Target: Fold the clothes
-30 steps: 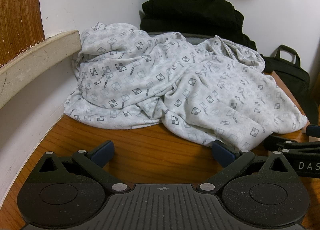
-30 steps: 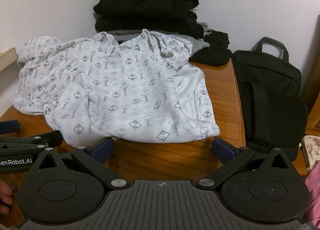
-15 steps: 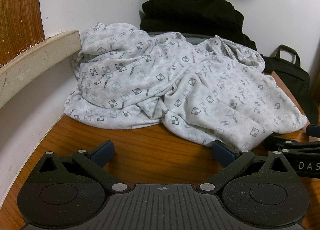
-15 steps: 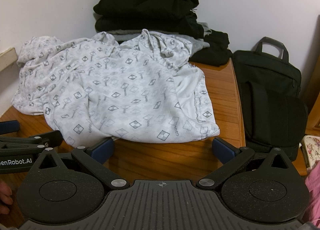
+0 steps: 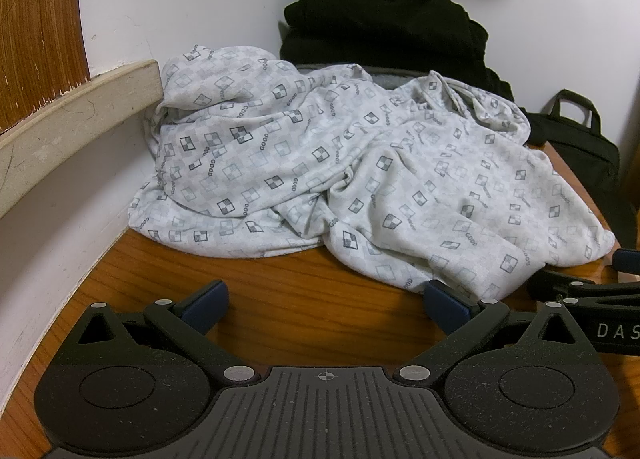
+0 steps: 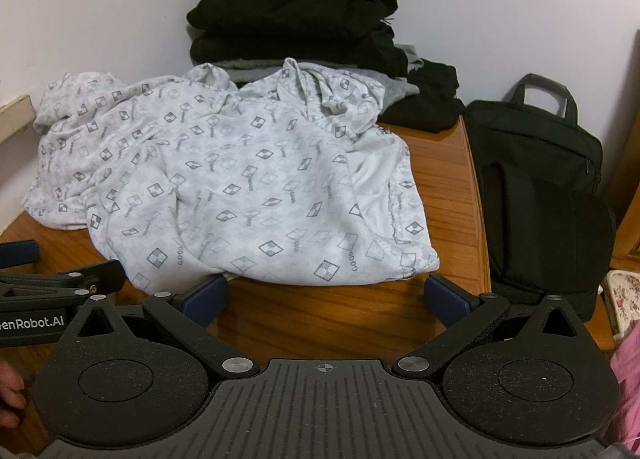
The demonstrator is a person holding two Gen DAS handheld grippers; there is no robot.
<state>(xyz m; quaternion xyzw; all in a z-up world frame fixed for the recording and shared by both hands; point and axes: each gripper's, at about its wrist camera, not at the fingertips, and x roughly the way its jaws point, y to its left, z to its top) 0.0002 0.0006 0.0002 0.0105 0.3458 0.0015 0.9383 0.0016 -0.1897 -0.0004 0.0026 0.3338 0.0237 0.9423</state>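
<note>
Left wrist view: left gripper (image 5: 324, 301) gaping, empty, near the crumpled patterned garment (image 5: 360, 179) heaped on the wooden surface (image 5: 280, 299). Right gripper (image 6: 324, 297) likewise spread, at the near hem. Best pinch near corners, then spread flat before folding.

Black bag (image 6: 536, 187) beside wooden table (image 6: 440, 187)

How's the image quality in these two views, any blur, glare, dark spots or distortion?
Left wrist view: sharp; fisheye bends the wall ledge; the black clothes pile is too dark to show folds. Right wrist view: also sharp, evenly lit, no glare; the patterned shirt print reads clearly, but the black bag loses detail and the corners are vignetted.
</note>
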